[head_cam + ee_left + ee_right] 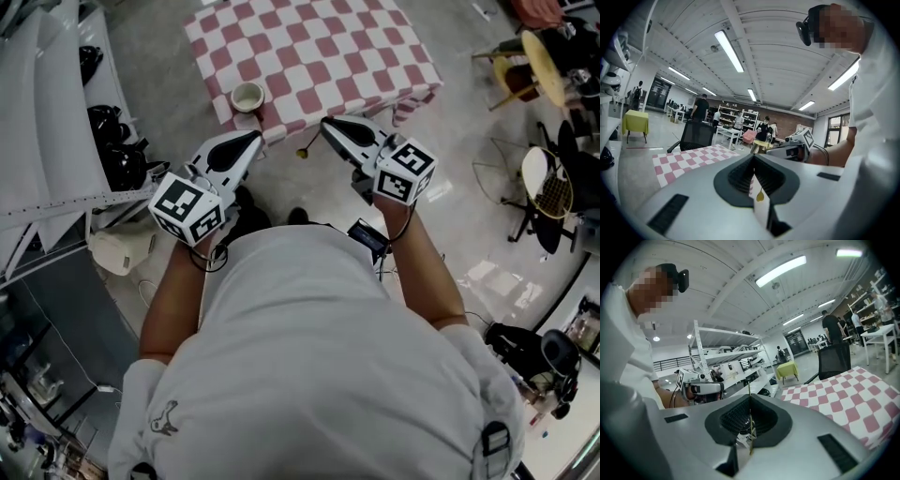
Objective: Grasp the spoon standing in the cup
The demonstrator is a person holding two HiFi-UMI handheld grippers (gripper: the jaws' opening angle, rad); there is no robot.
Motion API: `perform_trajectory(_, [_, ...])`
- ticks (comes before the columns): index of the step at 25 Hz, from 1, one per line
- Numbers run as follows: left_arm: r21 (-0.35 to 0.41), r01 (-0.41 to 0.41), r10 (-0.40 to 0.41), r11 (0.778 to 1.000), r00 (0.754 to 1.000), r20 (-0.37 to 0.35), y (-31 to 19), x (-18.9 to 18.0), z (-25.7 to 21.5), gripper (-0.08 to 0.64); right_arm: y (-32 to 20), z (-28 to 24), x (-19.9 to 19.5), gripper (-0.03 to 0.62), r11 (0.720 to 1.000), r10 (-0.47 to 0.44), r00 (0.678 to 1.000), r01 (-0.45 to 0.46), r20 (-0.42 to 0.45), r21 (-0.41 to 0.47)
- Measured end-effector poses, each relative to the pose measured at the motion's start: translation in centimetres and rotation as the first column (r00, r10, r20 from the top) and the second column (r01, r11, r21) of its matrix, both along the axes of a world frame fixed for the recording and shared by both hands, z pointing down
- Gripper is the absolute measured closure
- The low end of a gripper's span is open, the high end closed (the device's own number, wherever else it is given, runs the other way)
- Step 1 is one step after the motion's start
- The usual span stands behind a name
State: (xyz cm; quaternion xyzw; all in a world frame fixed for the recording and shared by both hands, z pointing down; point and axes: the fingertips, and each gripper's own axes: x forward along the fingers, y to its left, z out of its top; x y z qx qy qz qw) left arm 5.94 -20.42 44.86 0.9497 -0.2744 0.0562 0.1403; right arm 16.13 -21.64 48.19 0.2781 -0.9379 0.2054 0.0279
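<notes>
Holds left gripper [255, 139] and right gripper [328, 123] closed, empty. Risks toppling cup [247, 97] (spoon perhaps too small to see) if unopened.

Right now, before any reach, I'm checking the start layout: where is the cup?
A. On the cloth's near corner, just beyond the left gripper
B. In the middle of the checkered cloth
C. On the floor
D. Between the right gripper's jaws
A: in the head view the cup stands on the checkered cloth at its near corner, just ahead of the left gripper, apart from it.
</notes>
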Motion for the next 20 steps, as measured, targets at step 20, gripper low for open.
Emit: perform_trajectory(20, [0.024,0.032,-0.033,0.999,0.999,0.034,10.9,-0.2,0.2,0.546,10.6,-1.6,-2.6,0.558,0.996,-0.085,0.995,0.083,0.043,0.037])
